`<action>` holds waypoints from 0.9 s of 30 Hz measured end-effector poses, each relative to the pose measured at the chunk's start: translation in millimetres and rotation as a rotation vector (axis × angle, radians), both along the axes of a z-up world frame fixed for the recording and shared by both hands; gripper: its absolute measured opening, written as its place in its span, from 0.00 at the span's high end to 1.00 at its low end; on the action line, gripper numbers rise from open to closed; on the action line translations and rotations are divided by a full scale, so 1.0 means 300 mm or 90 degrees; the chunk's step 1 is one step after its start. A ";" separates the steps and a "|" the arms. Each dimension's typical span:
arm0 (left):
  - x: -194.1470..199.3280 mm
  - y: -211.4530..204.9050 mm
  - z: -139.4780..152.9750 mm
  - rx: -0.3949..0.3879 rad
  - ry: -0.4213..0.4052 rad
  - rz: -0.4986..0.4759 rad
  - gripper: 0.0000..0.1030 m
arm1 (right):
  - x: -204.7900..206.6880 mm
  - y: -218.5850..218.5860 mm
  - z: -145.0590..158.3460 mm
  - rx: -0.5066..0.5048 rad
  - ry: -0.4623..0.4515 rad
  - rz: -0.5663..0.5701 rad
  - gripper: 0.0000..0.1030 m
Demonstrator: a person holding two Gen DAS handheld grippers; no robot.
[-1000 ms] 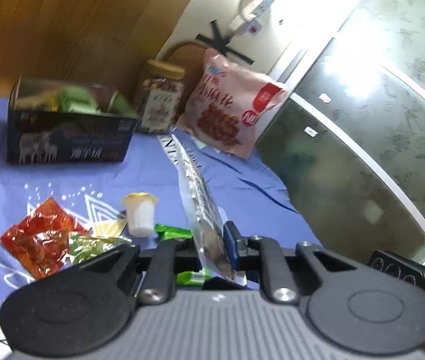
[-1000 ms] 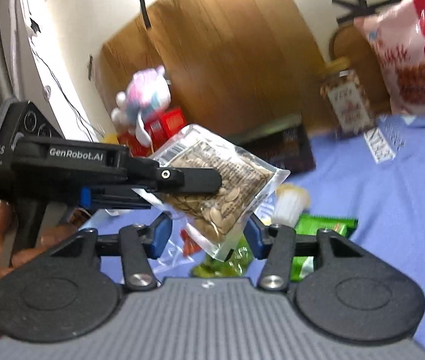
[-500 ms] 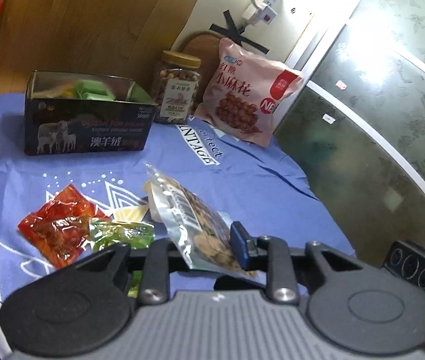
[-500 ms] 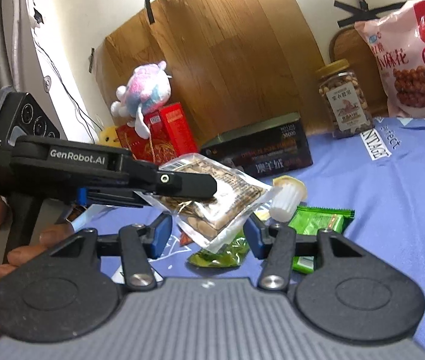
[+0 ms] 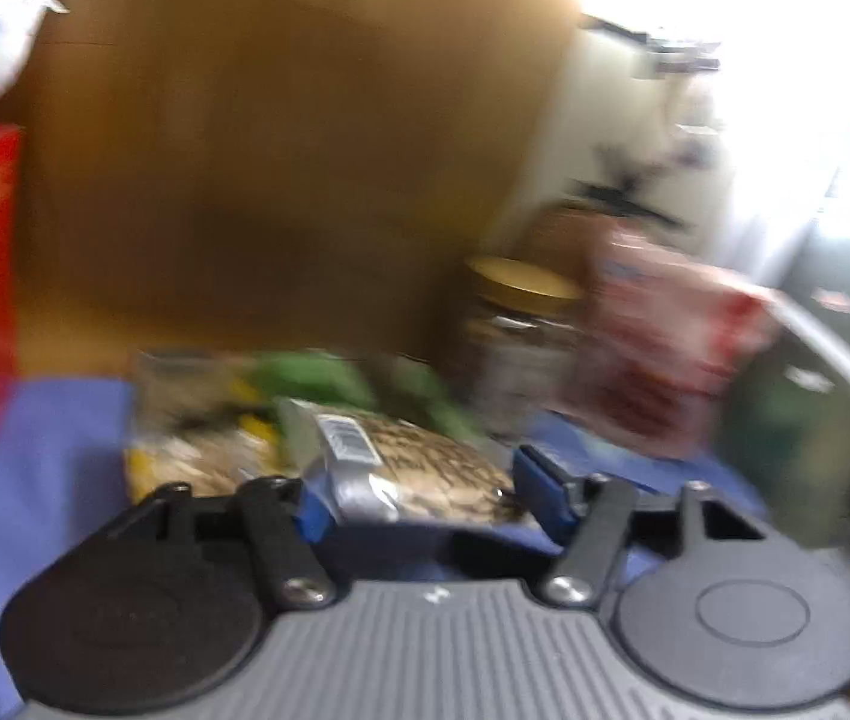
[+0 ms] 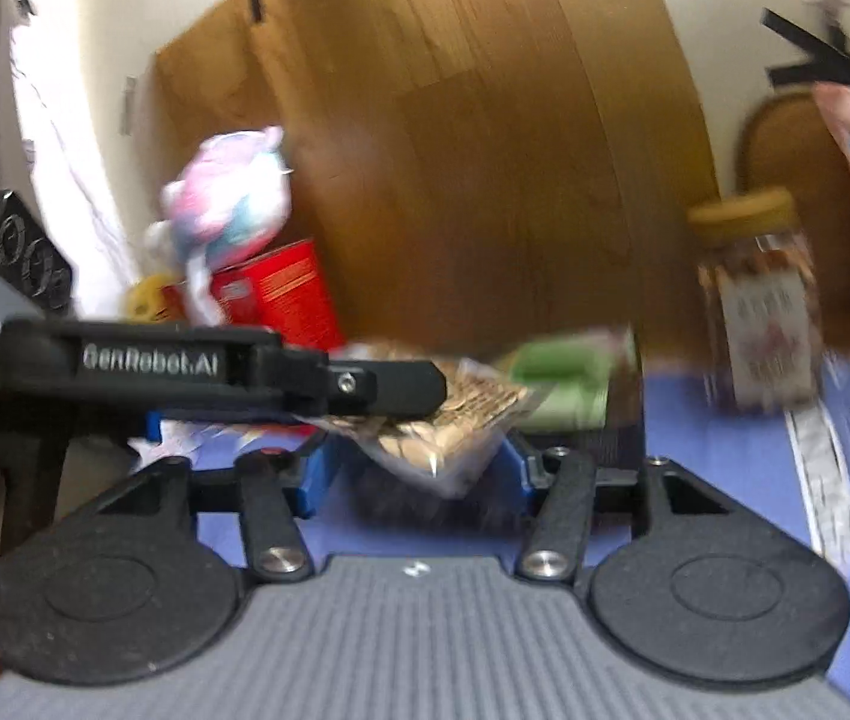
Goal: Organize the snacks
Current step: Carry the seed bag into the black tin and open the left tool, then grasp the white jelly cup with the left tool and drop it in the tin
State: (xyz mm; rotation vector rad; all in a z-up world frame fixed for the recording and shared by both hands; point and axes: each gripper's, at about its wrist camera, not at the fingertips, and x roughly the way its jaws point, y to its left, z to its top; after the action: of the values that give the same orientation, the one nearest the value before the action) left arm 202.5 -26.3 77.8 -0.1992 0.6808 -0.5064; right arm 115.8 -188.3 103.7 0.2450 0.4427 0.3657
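Observation:
My left gripper (image 5: 419, 495) has its jaws apart, and a clear packet of seeds (image 5: 419, 465) lies between them, over the near edge of the dark snack box (image 5: 197, 384). The view is blurred. In the right wrist view the left gripper (image 6: 389, 387) reaches in from the left over the same seed packet (image 6: 455, 420), in front of the box (image 6: 623, 402) with green packets inside. My right gripper (image 6: 416, 480) is open and empty, just behind the packet.
A jar with a gold lid (image 5: 521, 354) and a pink snack bag (image 5: 665, 354) stand at the back right on the blue cloth (image 6: 743, 480). A red box (image 6: 287, 294) with a plush toy (image 6: 233, 198) on it stands at the left. A wooden board (image 6: 485, 168) leans behind.
My left gripper has carried the seed packet forward to the snack box and its jaws have spread apart. The right gripper has followed toward the box, still open.

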 end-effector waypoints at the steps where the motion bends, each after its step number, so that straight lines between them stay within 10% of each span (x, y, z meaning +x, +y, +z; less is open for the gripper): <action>1: 0.029 0.012 -0.010 0.016 0.007 0.030 0.40 | 0.025 0.001 -0.002 -0.016 0.010 -0.012 0.41; 15: -0.286 0.223 -0.145 -0.011 0.069 -0.010 0.39 | -0.334 -0.105 -0.168 0.096 0.093 -0.012 0.40; 27: -0.454 0.156 -0.218 -0.014 0.109 -0.076 0.39 | -0.466 -0.057 -0.202 0.034 0.082 -0.059 0.41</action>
State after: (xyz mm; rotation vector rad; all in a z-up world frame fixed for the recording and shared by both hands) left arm 66.2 20.5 12.5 -0.2258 0.8577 -0.6164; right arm -23.8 -205.3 43.0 0.3415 0.5470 0.2719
